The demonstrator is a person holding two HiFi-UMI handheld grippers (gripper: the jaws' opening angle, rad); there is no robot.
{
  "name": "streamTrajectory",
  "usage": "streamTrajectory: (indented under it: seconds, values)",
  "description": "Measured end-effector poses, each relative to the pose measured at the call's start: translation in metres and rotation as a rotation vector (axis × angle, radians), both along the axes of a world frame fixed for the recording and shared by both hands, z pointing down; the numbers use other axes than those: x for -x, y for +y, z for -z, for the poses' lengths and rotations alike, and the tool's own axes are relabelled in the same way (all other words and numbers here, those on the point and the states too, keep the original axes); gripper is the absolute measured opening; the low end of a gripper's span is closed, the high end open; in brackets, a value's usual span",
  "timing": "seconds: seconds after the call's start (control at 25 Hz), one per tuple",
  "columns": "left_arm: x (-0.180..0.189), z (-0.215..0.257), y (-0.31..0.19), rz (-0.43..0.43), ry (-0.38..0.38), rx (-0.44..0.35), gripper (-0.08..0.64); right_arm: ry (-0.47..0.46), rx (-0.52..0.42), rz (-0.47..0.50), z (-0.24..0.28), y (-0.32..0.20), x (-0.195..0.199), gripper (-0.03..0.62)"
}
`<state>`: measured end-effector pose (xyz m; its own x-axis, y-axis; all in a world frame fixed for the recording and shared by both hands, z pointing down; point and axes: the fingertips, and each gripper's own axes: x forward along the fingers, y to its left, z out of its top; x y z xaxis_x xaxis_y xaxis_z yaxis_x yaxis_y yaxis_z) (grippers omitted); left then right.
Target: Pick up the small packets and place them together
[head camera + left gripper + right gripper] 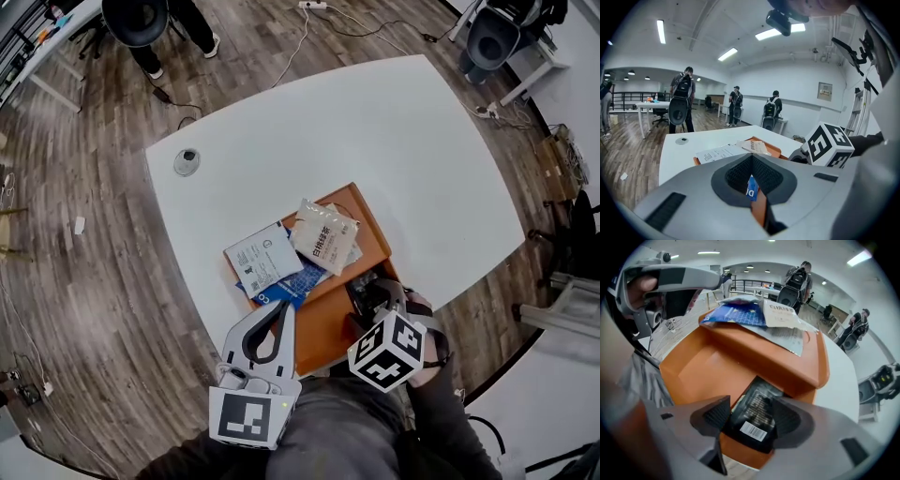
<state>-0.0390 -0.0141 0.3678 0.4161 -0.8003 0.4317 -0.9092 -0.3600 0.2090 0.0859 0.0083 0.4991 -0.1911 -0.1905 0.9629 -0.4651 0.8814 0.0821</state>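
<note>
The black packet (pixel 758 405) lies between the jaws of the right gripper (pixel 751 423), with its barcode end nearest to the camera. The jaws are spread wide on both sides of the packet and do not pinch it. This gripper points steeply down. Under the packet is the orange tray (pixel 710 369), and the packet rests on the part of the tray closest to the gripper.

Beyond the right gripper, at the far end of the tray, the other packets lie together in a loose pile: a blue packet (pixel 733 315), a white packet (pixel 782 315) with printed characters, and a grey one (pixel 793 339) partly under them. In the head view a flat white and blue packet (pixel 264 255) also belongs to this pile and reaches over the tray's edge.

The left gripper (pixel 281 309) is just to the left of the right gripper, over the near left side of the tray. Its jaws are pressed together at the tips and hold nothing; the pile lies ahead of it.

The tray stands on a white surface (pixel 412 150). Far ahead and to the left of both grippers a small round grey object (pixel 187 161) sits on the surface.
</note>
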Motion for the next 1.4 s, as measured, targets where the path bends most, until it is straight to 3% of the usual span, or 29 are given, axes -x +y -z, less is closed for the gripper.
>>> streamTrajectory:
  seconds: [0.32, 0.6, 0.68, 0.76, 0.92, 1.4]
  values:
    - [0.002, -0.016, -0.007, 0.002, 0.021, 0.037, -0.003, 0.063, 0.038, 0.045, -0.008, -0.002, -0.001, 0.270]
    - [0.006, -0.019, -0.007, 0.010, 0.032, 0.051, -0.003, 0.063, 0.065, 0.042, -0.009, 0.000, 0.000, 0.256]
    - [0.007, -0.019, -0.007, 0.012, 0.031, 0.049, -0.003, 0.054, 0.044, 0.038, -0.007, -0.002, 0.002, 0.221]
    - [0.008, -0.018, -0.006, 0.012, 0.031, 0.046, -0.003, 0.042, 0.018, 0.038, -0.004, -0.004, 0.005, 0.127]
    - [0.010, -0.016, -0.001, 0.019, 0.030, 0.042, -0.003, 0.019, -0.026, 0.037, 0.002, -0.006, 0.011, 0.066]
    - [0.016, 0.009, 0.024, 0.028, 0.017, -0.032, -0.003, -0.081, -0.155, 0.015, 0.050, 0.012, 0.026, 0.043]
